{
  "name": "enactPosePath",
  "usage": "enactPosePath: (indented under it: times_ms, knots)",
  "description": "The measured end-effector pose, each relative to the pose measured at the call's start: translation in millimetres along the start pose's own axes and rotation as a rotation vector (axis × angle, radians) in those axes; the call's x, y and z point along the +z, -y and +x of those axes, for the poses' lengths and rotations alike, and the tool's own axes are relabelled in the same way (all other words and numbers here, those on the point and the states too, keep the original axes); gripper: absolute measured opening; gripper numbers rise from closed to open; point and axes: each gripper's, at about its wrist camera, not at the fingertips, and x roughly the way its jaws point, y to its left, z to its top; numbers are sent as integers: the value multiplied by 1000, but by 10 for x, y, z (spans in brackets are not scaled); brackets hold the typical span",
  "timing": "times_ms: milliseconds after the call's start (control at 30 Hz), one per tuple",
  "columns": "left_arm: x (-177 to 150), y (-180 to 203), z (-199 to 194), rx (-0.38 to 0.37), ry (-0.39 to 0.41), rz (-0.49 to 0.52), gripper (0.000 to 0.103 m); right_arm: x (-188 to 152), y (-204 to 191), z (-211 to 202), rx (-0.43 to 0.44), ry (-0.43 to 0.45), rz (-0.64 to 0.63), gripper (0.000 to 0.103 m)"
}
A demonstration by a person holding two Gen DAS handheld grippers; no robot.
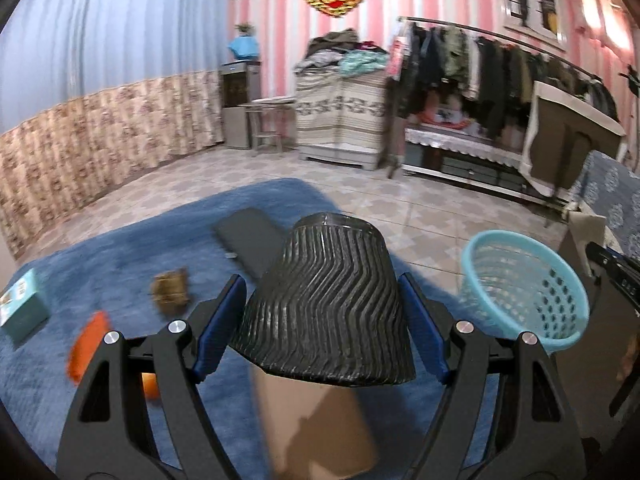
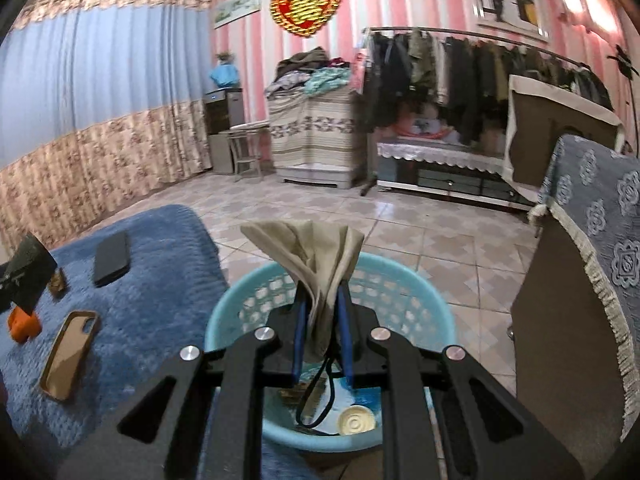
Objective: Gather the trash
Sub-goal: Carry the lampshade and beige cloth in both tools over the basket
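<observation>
My left gripper [image 1: 322,280] is shut on a black ribbed paper cup [image 1: 328,304], which lies sideways between the blue pads above the blue fluffy blanket [image 1: 100,264]. The same cup [image 2: 26,276] shows at the left edge of the right wrist view. My right gripper [image 2: 322,292] is shut on a crumpled beige napkin [image 2: 316,256], directly above the light blue plastic basket [image 2: 224,308]. In the basket lie a round cream lid [image 2: 354,420], a black cord and some packaging. From the left wrist the basket [image 1: 524,292] is to the right of the cup, tilted.
On the blanket lie a black phone [image 2: 112,258], a brown phone case [image 2: 70,354], an orange object [image 2: 24,326], a brown crumpled scrap [image 1: 170,290] and a teal box [image 1: 22,304]. A cabinet with a blue patterned cover [image 2: 600,260] stands right of the basket. Tiled floor lies beyond.
</observation>
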Motion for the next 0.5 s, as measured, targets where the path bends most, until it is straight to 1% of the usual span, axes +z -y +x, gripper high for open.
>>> enactPosePath:
  times_ms: [133,200,267,500]
  knots:
    - [51,405,111,-63,13,36,76,-8,193,51,-18,2,42,15]
    - [87,526,145,-87,18,47,76,-27,266,79,-28,-3,55,15]
    - [123,727,201,-120,29,63,76,-37,342,133,-34,-9,71,15]
    - [167,1167,396,-194,29,83,76,-48,539,267,-69,-12,110,15]
